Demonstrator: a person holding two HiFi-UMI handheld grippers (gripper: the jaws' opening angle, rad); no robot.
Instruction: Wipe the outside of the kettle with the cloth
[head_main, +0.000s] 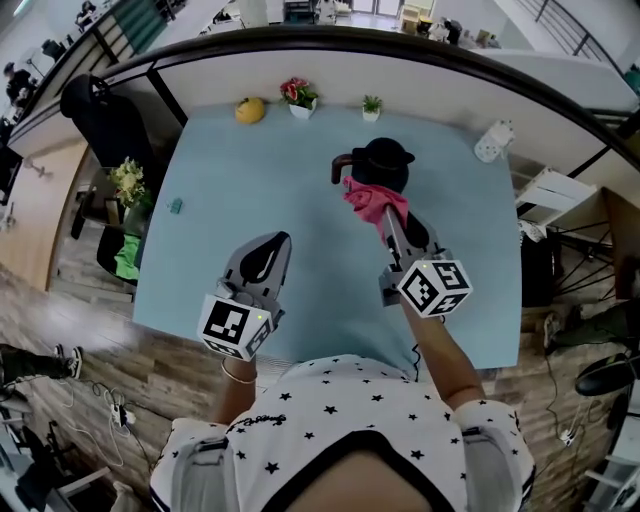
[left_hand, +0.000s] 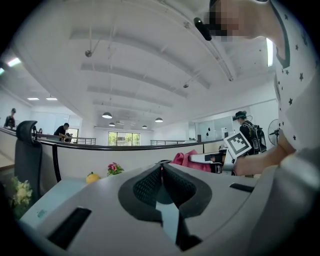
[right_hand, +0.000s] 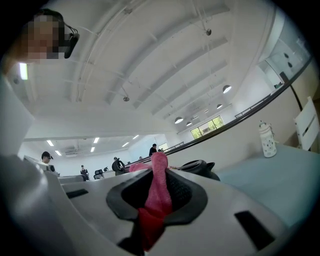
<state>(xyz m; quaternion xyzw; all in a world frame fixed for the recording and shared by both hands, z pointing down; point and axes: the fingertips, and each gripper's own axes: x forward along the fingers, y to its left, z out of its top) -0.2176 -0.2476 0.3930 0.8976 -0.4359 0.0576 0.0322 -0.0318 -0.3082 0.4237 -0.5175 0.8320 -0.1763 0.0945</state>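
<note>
1. A person in a white shirt with black stars (head_main: 340, 395) stands at the near edge of the pale blue counter (head_main: 215, 190), with a hand-held gripper in each hand.
2. The left hand-held gripper (head_main: 277, 240) hovers over the near-left part of the counter. In the left gripper view (left_hand: 161, 168) its jaw tips meet, with nothing between them.
3. The right hand-held gripper (head_main: 386, 216) reaches further forward. In the right gripper view (right_hand: 159, 161) its jaws are closed tight on a fold of the pink fabric cloth (right_hand: 156, 192).
4. The pink cloth (head_main: 368, 197) hangs bunched from the jaw tips and lies against the near side of the kettle.
5. The black kettle with a domed lid (head_main: 385, 160) stands upright on the counter, right of centre and toward the far half, with its handle to the left.
6. Along the far edge stand a yellow round fruit (head_main: 250, 110), a white pot of pink-red flowers (head_main: 299, 97) and a small white pot with a green plant (head_main: 371, 106).
7. A white spotted bottle (head_main: 493, 141) sits near the far-right corner.
</note>
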